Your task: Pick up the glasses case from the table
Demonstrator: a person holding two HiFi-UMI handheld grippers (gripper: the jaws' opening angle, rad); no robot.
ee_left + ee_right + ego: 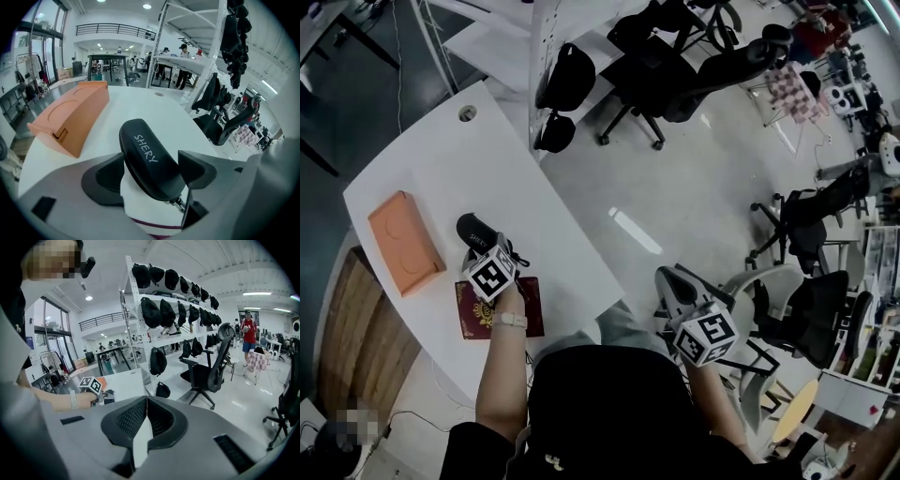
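The black case (143, 140) lies on the white table (506, 169), between the orange box (405, 242) and a maroon booklet (473, 314) near the front edge. The left gripper (151, 162) has come at it from the person's side, low and along its length. Its jaws are clamped on the near end, one on each long side, which looks like the sensible hold for a smooth rounded shell that would slip if taken by the ends. I can't tell whether the case has left the tabletop; its far end looks to be resting there, so I'd say the grasp is made and the lift is what remains. The right gripper (146, 404) has nothing to do here: its jaws are pressed together on nothing, and it hangs out over the floor to the person's right, well clear of the table.
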